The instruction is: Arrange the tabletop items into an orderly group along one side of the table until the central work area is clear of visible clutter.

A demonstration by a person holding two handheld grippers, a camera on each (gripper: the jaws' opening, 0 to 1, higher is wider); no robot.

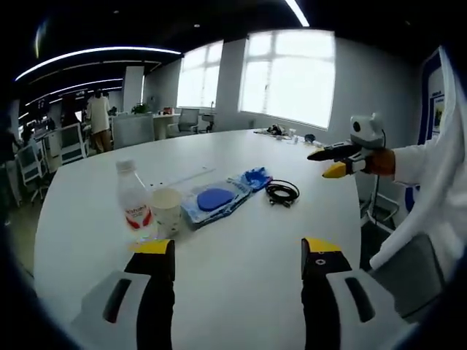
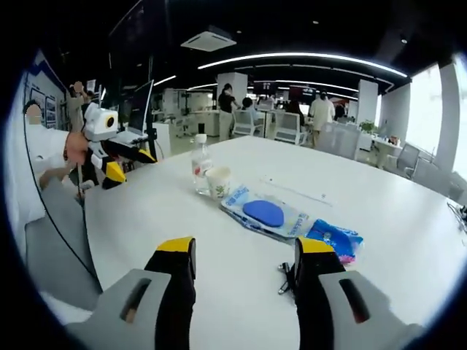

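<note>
1. Office desks, chairs and people stood in the background behind a big white table (image 1: 241, 270).
2. Near the table's middle lay a loose row: a bottle (image 1: 133, 197), a cup (image 1: 166, 211) touching it, a clear pouch (image 1: 215, 200) with a blue disc inside, a blue packet (image 1: 255, 177), and a coiled black cable (image 1: 282, 192).
3. The left gripper (image 1: 238, 255) hung above bare table, jaws spread and holding nothing; bottle and cup sat just ahead of its left jaw.
4. The right gripper (image 2: 244, 255) was likewise open and empty, and the cable (image 2: 285, 275) lay right at its right jaw, partly hidden behind it.
5. The pouch's (image 2: 266, 215) long axis ran slantwise along the row, from cup (image 2: 217, 182) towards packet (image 2: 334, 238).
6. My guess: the right one was nearer the cable end, the left nearer the bottle (image 2: 201, 165) end.
</note>
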